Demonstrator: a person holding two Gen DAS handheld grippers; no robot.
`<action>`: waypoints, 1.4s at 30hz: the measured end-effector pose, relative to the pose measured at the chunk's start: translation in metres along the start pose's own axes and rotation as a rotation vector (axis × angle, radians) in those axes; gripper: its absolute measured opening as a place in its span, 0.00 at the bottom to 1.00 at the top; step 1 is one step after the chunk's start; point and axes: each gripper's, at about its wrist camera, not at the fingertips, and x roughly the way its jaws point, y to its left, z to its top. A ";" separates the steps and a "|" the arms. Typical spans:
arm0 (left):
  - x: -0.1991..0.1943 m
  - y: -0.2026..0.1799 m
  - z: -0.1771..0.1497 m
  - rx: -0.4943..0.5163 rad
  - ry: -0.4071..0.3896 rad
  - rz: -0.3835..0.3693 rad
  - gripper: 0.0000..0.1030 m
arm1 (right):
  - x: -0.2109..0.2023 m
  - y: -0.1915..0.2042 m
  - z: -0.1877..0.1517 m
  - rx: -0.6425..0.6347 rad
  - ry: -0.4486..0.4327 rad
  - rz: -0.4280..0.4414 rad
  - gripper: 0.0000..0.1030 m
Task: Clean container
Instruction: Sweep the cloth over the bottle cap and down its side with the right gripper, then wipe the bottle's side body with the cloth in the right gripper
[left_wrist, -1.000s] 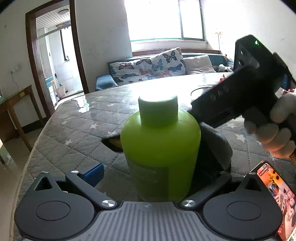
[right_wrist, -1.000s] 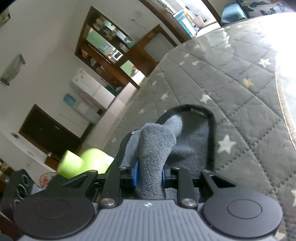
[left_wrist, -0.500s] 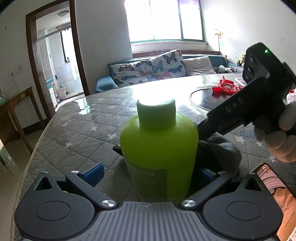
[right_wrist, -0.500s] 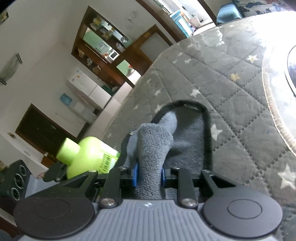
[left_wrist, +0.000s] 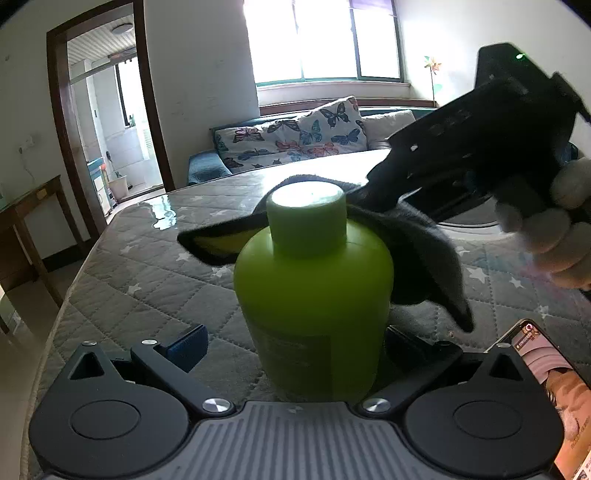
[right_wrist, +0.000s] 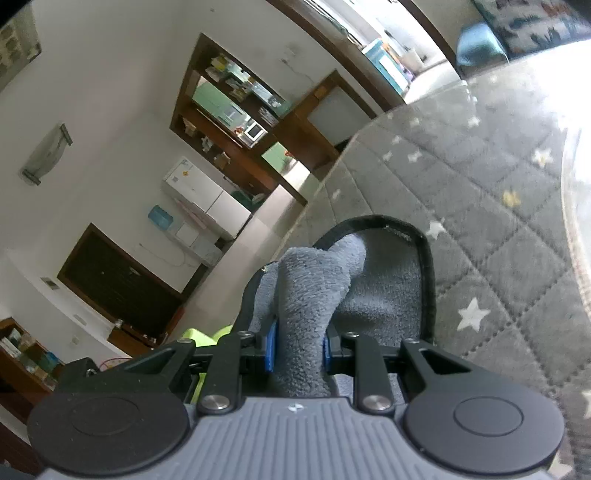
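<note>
A lime-green bottle (left_wrist: 314, 295) with a wide green cap stands upright on the quilted table cover, very close in the left wrist view. My left gripper (left_wrist: 295, 343) is open around its base; the blue left pad (left_wrist: 186, 347) stands clear of the bottle wall. My right gripper (right_wrist: 297, 350) is shut on a grey terry cloth (right_wrist: 314, 295). From the left wrist view the cloth (left_wrist: 421, 258) hangs against the back of the bottle's cap and right shoulder, with the right gripper (left_wrist: 373, 184) above and to the right. A sliver of the bottle (right_wrist: 207, 336) shows at the lower left of the right wrist view.
A grey star-patterned quilted cover (left_wrist: 147, 288) spreads over the table. A phone (left_wrist: 546, 369) with a lit screen lies at the right front. A hand (left_wrist: 554, 229) holds the right gripper. A sofa with butterfly pillows (left_wrist: 295, 136) stands beyond the table, and a doorway (left_wrist: 107, 129) is at the left.
The right gripper has risen with the cloth, from low beside the bottle's right flank to cap height behind it. The bottle stays between the left gripper's fingers.
</note>
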 end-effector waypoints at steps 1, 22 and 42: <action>0.000 0.001 0.000 0.000 0.000 0.000 1.00 | 0.001 0.000 0.000 0.000 0.000 0.003 0.22; -0.002 0.002 0.001 0.007 -0.009 0.006 1.00 | -0.010 -0.003 -0.010 -0.003 0.015 -0.038 0.22; 0.000 0.004 0.002 0.002 -0.012 0.001 1.00 | 0.010 -0.003 0.008 -0.008 0.015 -0.036 0.22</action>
